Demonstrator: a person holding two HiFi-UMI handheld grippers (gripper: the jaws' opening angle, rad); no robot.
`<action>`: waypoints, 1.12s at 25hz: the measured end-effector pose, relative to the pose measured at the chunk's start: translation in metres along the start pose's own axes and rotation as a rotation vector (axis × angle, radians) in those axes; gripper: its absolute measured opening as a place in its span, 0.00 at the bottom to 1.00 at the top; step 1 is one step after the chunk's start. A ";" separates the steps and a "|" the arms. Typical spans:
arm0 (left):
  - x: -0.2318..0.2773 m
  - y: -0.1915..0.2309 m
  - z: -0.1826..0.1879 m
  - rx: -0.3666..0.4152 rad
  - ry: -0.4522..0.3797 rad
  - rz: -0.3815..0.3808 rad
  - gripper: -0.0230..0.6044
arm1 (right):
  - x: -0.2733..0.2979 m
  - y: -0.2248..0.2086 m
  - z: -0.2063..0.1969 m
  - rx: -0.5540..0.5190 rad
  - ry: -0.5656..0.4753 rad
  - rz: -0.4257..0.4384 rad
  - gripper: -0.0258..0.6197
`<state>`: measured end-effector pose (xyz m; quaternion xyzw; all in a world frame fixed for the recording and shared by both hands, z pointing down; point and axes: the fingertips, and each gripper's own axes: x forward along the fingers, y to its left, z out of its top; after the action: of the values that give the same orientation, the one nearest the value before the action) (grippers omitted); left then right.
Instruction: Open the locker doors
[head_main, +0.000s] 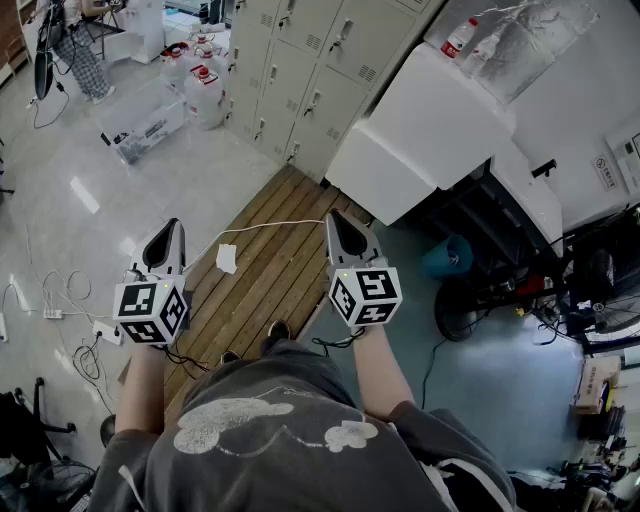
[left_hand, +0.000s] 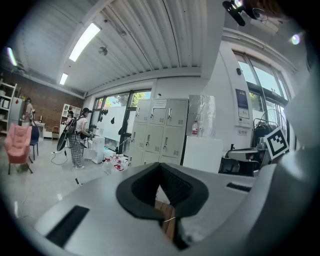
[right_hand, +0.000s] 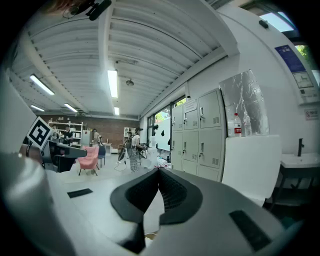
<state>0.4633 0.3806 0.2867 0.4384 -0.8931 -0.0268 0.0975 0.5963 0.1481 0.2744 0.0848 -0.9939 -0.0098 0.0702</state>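
Observation:
The beige lockers (head_main: 310, 60) stand at the far end of a wooden floor strip, every door that shows closed. Both grippers are held out level, well short of them. In the head view my left gripper (head_main: 172, 226) is over the strip's left edge and my right gripper (head_main: 335, 218) over its right edge. In the left gripper view the lockers (left_hand: 160, 132) lie straight ahead beyond the left gripper (left_hand: 160, 165), whose jaws meet at the tip with nothing between them. The right gripper (right_hand: 159, 170) is likewise shut and empty, with the lockers (right_hand: 200, 135) ahead to its right.
A big white cabinet (head_main: 430, 130) with a bottle (head_main: 460, 38) on top stands right of the lockers. Water jugs (head_main: 205, 95) sit on the floor to their left. Cables and a power strip (head_main: 60, 300) lie at left, and a bicycle (head_main: 600, 290) at right. A person (left_hand: 77, 137) stands far off.

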 end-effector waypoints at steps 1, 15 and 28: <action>0.002 -0.003 0.003 0.013 -0.006 0.001 0.05 | 0.000 -0.003 0.000 0.003 0.001 0.004 0.08; -0.017 0.003 -0.017 -0.035 0.018 0.015 0.05 | -0.001 0.000 -0.006 0.035 0.025 0.023 0.08; -0.012 0.040 -0.008 -0.062 0.003 -0.012 0.05 | 0.000 0.011 0.019 0.134 -0.106 -0.087 0.09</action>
<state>0.4414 0.4150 0.2984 0.4408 -0.8889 -0.0542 0.1123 0.5921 0.1595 0.2563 0.1317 -0.9900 0.0493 0.0111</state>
